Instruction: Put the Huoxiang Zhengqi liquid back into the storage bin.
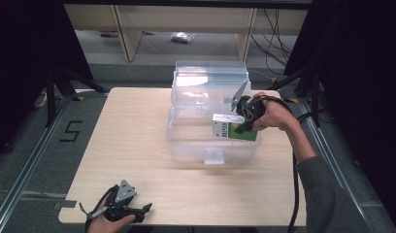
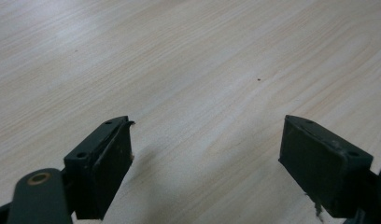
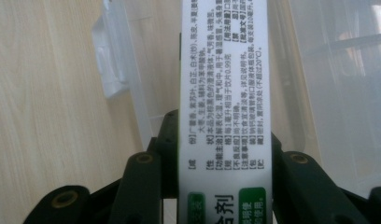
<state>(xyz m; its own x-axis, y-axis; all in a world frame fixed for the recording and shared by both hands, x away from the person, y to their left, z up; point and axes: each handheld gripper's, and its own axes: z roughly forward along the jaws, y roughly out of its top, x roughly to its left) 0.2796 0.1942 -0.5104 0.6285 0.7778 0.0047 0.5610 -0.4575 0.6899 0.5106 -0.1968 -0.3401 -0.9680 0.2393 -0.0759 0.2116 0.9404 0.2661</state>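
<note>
Green-and-white box getting held over the clear bin

The small carton (image 1: 235, 130) has a white side packed with printed text and a green face; it sits just inside the near right corner of the clear plastic bin (image 1: 186, 145). The right gripper (image 1: 244, 124) has its jaws clamped tight on both sides of it, wrist bent inward over the rim. The left gripper (image 1: 138, 209) rests low at the table's (image 1: 138, 126) front edge, jaws spread wide, holding nothing.

Grey floor (image 1: 36, 160) lying around the pale wooden surface (image 1: 138, 145), light wooden shelving (image 1: 186, 19) standing behind, black cables (image 1: 276, 39) trailing, dark curtains (image 1: 21, 48) hanging either side
</note>
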